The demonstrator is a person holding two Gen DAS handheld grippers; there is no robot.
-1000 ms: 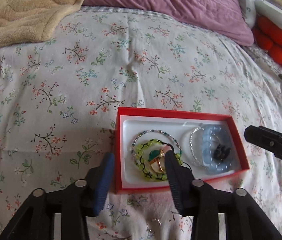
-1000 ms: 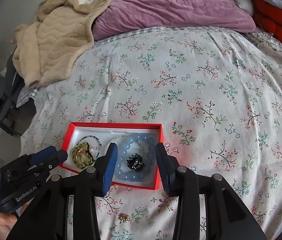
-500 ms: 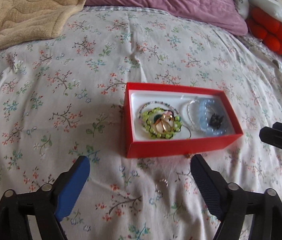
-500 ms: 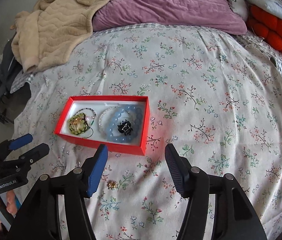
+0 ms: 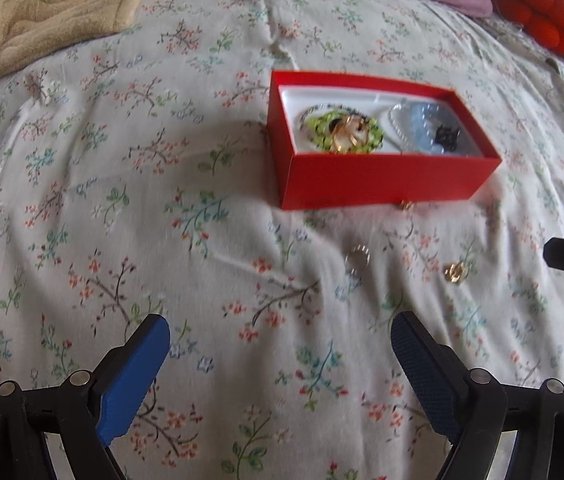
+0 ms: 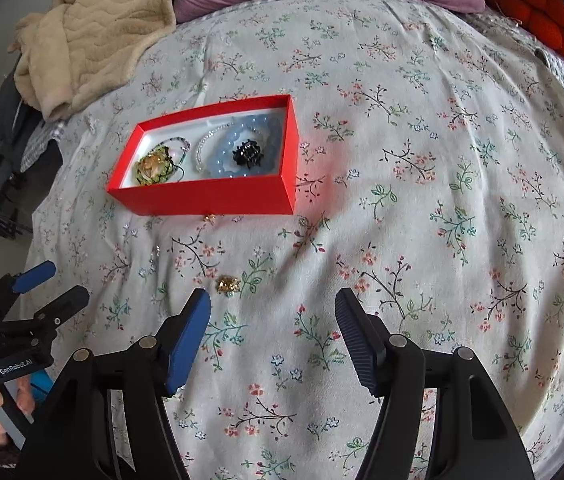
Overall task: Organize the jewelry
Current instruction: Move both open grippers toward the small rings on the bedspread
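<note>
A: Jewelry is mostly in the red box (image 5: pixel 385 178) now. The green bracelet (image 5: pixel 341 132) and a gold piece sit on the left side of it. The blue beads (image 6: pixel 242 152) and a black clip (image 6: pixel 248 153) sit on the right side.

B: What just changed?

A: A second ago both grippers were right over the box. Now both have pulled back, so the box looks farther off. The left gripper (image 5: pixel 280 336) has just been opening, and its jaws are very wide with nothing between them. The right gripper (image 6: pixel 274 312) has been opening too. It is partly open and holds nothing.

B: So is the job done?

A: I think not. Three little things still lie on the bed (image 6: pixel 441 200). A gold charm (image 6: pixel 228 284) is at about 11 o'clock from the right gripper, very near its left finger. A small ring (image 5: pixel 357 257) is at about 1 o'clock from the left gripper. A tiny gold bit (image 6: pixel 208 218) touches the box's front wall.

B: Anything in the way?

A: No, but the cloth is soft and wrinkly, so small bits may be hard to pinch. A tan blanket (image 6: pixel 94 32) is far off at 11 o'clock.
</note>
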